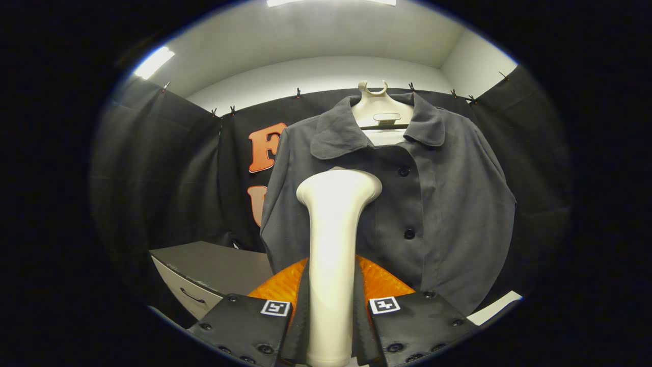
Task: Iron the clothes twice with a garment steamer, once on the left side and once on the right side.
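While the tool point(332, 326) pinches the white garment steamer point(333, 244) upright before the hanging grey shirt point(448, 204), its head just left of the buttons, both passes look undone

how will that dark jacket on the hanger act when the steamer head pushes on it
The dark jacket looks soft and would likely give. Hanging from one hanger, it may swing. The tongs grip the steamer.
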### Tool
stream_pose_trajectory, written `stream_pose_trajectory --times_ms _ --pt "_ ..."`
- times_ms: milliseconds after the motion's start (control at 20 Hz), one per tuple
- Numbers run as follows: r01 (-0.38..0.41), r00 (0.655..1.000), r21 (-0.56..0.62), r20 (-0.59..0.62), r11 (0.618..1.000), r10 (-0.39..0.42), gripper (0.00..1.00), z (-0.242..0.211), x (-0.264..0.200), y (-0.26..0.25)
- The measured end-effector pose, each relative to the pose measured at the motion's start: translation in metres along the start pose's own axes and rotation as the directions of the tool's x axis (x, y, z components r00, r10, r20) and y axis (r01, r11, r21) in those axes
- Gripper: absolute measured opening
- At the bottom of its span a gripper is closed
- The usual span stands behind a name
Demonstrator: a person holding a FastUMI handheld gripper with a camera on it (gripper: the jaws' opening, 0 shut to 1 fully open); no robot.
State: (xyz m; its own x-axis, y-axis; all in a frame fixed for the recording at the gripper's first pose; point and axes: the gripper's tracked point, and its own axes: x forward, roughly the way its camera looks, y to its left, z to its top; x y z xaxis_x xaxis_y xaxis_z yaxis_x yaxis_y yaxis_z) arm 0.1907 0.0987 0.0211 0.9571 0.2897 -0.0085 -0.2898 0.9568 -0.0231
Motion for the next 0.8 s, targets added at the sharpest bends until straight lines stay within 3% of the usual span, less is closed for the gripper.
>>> stream_pose_trajectory --times_ms 800 --pt "0.037 0.999 -0.005 -0.037 0.999 -0.037 0.43 -0.031 -0.009 0.007"
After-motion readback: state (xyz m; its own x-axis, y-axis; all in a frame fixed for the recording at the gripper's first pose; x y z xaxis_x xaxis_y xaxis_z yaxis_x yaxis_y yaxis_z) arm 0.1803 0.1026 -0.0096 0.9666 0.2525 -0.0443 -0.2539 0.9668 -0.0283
